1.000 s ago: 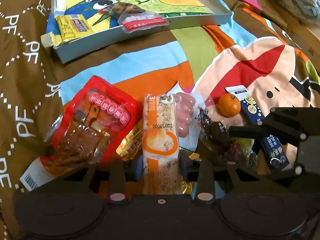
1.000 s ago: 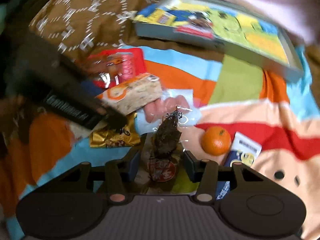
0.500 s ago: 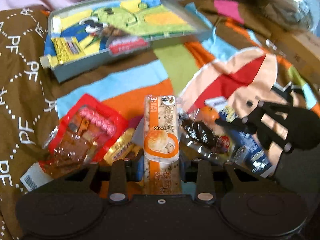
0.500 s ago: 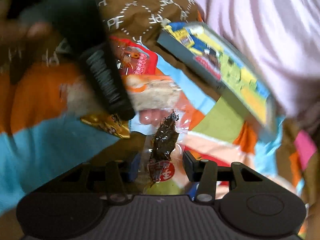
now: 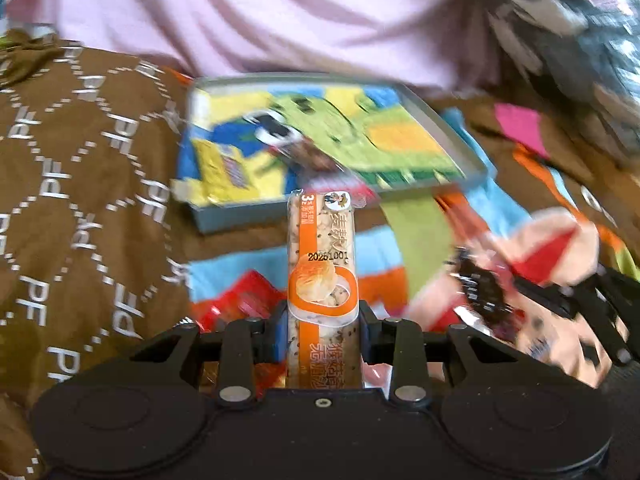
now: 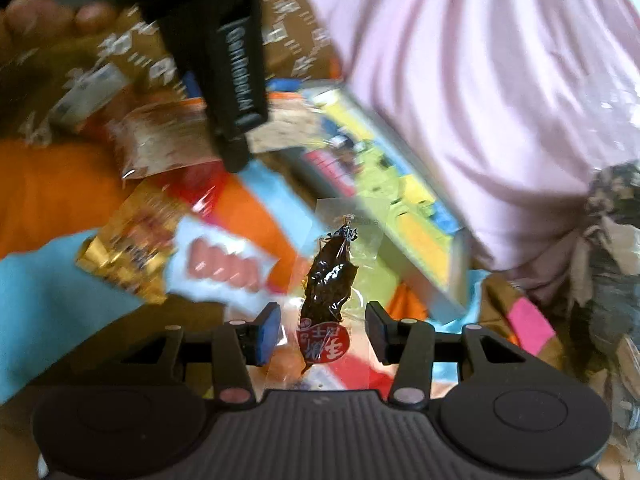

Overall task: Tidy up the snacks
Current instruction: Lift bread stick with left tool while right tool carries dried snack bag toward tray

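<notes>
Straight ahead of my left gripper [image 5: 320, 334] lies the tray [image 5: 448, 120]; its jaws are clamped on the biscuit pack [image 5: 322, 264], long axis pointing at the tray. My right gripper [image 6: 322, 332] pinches the dark snack's clear wrapper [image 6: 330, 280], tray ahead to the right.

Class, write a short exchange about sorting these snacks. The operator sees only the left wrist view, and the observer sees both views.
Operator: My left gripper clamps the orange biscuit pack. What exactly is the right one holding?
Observer: The right gripper holds a clear packet of dark dried snack with a round red label.
Operator: What lies beyond it?
Observer: A pack of pink sausages beside a gold packet, both on the quilt.
</notes>
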{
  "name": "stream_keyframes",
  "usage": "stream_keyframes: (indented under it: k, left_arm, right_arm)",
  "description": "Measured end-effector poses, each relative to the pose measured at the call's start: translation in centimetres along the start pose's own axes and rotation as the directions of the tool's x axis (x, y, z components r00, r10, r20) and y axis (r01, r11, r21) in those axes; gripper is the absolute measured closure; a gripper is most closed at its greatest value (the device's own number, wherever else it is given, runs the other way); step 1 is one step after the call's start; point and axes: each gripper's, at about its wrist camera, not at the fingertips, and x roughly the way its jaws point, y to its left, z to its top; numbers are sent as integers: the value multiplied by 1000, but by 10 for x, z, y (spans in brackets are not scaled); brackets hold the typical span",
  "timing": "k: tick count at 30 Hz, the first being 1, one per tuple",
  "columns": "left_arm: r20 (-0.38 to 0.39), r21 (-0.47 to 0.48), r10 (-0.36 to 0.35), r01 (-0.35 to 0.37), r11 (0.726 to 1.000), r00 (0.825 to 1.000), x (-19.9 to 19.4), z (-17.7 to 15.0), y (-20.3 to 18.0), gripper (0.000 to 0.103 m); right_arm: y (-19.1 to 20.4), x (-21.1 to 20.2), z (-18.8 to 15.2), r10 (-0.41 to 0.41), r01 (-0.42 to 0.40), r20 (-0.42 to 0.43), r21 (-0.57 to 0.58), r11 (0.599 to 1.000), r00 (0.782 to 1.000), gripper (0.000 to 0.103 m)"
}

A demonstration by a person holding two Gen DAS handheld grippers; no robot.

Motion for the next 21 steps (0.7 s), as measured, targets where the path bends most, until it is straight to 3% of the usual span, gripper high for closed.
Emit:
stream_keyframes:
  k: [8,16,21]
  left_arm:
    - [146,-78,93,-83,993,985,4,28,11,68]
    - [298,-186,111,-57,981,948,28,71,27,68]
    - [326,-230,110,-34,973,939,57,94,44,68]
  right_arm:
    - [-8,-5,10,-120,115,122,51,992,985,52]
    - [-37,34,30,-216,179,152,226,958,964,52]
    - [-55,63,49,-282,223,173,297,929,944,52]
